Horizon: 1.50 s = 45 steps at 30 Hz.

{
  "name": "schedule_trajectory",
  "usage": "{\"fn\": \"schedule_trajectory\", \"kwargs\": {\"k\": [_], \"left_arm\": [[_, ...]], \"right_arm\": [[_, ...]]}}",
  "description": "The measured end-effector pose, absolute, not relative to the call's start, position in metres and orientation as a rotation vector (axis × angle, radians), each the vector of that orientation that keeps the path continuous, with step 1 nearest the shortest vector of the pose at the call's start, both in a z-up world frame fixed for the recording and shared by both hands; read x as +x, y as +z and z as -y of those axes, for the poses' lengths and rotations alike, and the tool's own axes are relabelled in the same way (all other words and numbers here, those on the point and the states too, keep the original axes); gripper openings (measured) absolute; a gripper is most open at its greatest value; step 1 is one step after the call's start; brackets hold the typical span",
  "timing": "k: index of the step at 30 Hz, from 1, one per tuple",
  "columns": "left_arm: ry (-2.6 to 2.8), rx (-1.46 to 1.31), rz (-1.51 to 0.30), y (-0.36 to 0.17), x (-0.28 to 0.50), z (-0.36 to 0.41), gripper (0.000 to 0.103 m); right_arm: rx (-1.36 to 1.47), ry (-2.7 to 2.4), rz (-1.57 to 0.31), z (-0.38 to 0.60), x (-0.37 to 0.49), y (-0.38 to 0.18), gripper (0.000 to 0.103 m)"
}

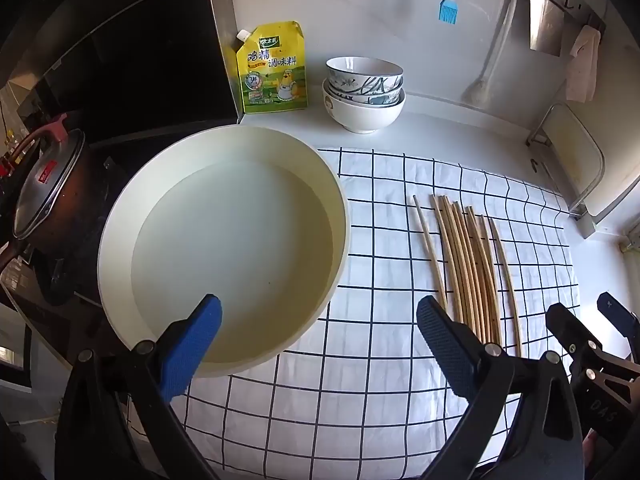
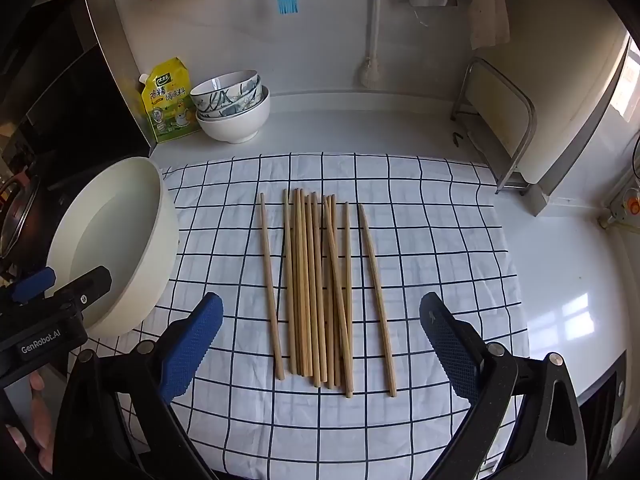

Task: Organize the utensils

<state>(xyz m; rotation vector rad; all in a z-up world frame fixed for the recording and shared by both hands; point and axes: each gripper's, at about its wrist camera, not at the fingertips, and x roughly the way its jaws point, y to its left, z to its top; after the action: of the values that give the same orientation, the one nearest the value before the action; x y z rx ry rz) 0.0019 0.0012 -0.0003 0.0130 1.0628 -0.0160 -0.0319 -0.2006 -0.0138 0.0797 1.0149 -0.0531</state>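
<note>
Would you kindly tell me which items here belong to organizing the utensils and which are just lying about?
For the job: chopsticks, cream basin, checked cloth.

Lying about: stacked bowls, seasoning pouch, blue silicone brush, lidded pot.

Cloth (image 2: 420,240): was spread on the counter (image 2: 560,280).
Chopsticks (image 2: 316,280): were laid side by side on the cloth, to the right of the basin; one was crossed over the others.
Basin (image 1: 120,216): was placed at the left edge of the cloth, partly on it.
Bowls (image 2: 234,108): were stacked behind the cloth, near the wall.
Pouch (image 2: 166,100): was stood just left of the bowls.
Pot (image 1: 44,184): was seen left of the basin.
Rack (image 2: 500,120): was placed behind the cloth, at the right.
</note>
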Motion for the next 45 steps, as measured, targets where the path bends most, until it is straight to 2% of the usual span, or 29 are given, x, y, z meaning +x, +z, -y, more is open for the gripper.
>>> {"fn": "schedule_trajectory", "kwargs": {"k": [45], "left_arm": [[-0.016, 0.023, -1.044, 0.0027, 0.0013, 0.0001, 0.096]], "right_arm": [[0.086, -0.057, -1.013, 0.2033, -0.0291, -0.0092, 0.094]]}}
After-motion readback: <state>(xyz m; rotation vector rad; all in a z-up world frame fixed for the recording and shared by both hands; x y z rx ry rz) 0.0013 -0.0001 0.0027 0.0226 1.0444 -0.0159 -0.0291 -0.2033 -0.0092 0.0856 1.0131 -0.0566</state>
